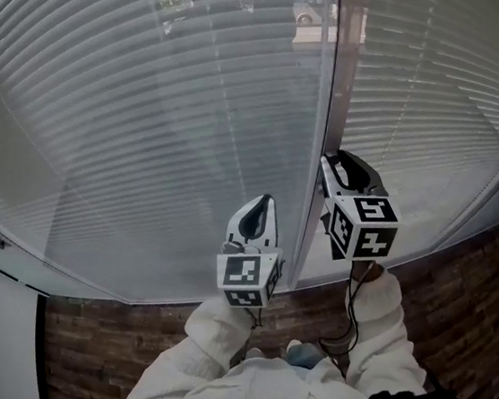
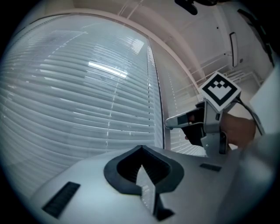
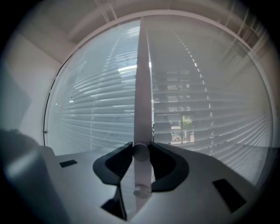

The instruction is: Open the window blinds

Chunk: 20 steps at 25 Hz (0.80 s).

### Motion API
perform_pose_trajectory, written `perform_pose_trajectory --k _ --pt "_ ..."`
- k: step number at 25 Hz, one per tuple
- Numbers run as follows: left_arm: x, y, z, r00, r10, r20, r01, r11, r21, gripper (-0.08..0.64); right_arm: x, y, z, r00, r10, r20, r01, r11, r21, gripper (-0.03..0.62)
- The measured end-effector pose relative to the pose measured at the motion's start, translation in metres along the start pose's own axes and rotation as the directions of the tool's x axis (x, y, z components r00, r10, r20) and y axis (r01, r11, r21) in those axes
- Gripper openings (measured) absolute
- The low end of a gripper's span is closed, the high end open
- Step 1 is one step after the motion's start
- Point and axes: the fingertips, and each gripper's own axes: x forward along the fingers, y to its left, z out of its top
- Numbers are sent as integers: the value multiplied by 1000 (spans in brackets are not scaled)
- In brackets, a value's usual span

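- Your right gripper (image 3: 141, 151) has its jaws closed on the white tilt wand (image 3: 142, 87); both dark pads press against its round shaft, 1 on each side.
- Your left gripper (image 2: 141, 164) has its jaws together, with nothing between them.
- From the right gripper view, the wand runs straight up from the jaws and narrows toward the top of the window.
- In the head view, the right gripper sits against the vertical post (image 1: 342, 70) that divides the window, and the left gripper is just beside it, to the left and lower in the picture.
- You have 2 blinds (image 1: 151, 119) in front of you, 1 on each side of that post, both hanging fully down over the glass.
- On the right-hand blind the slats stand apart enough that a tree (image 3: 187, 122) and buildings outside show between them; the left-hand blind looks more closed and grey.
- Your white sleeves (image 1: 380, 310) reach forward over a brick-patterned floor (image 1: 473, 294).
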Motion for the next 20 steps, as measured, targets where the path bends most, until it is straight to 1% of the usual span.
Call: perform_pose_trajectory --k 3,6,9,10,11,12,13,14,16,18,20 --pt "-1 1 -4 1000 2 -7 -2 1000 8 -3 0 -3 0 999 -6 33 2 993 114 133" --pt "-2 2 -4 1000 1 -7 -1 1000 5 -3 -1 -5 0 997 -19 71 1 971 240 133" --pt "-4 3 -4 1000 2 -9 -2 1000 5 -3 -2 -6 0 993 -38 111 -5 933 361 133" --pt "-4 4 -5 1000 3 -6 -3 1000 7 -3 -3 -7 0 991 -42 123 -12 913 407 133" --pt "-4 4 -6 1000 3 -7 -3 1000 8 -3 -3 -8 0 990 -45 136 -23 888 459 133" --pt "-4 5 -7 1000 5 -13 -4 1000 7 -3 -3 -9 -1 988 -45 150 -39 855 517 133" --pt "-5 5 -7 1000 5 -18 -5 1000 4 -3 -3 -10 -2 985 -46 165 -59 812 580 133" --pt "-5 5 -7 1000 5 -16 -5 1000 3 -3 -3 -11 -2 982 -50 182 -81 761 643 133" --pt "-4 5 -9 1000 5 -13 -5 1000 2 -3 -3 -13 -3 974 -67 216 -124 643 756 133" --pt "-5 5 -10 1000 7 -19 -7 1000 -5 -3 -3 -15 -5 967 -92 239 -155 532 833 133" --pt "-5 5 -12 1000 5 -17 -5 1000 -4 -3 -4 -16 -7 961 -116 250 -175 443 879 133"
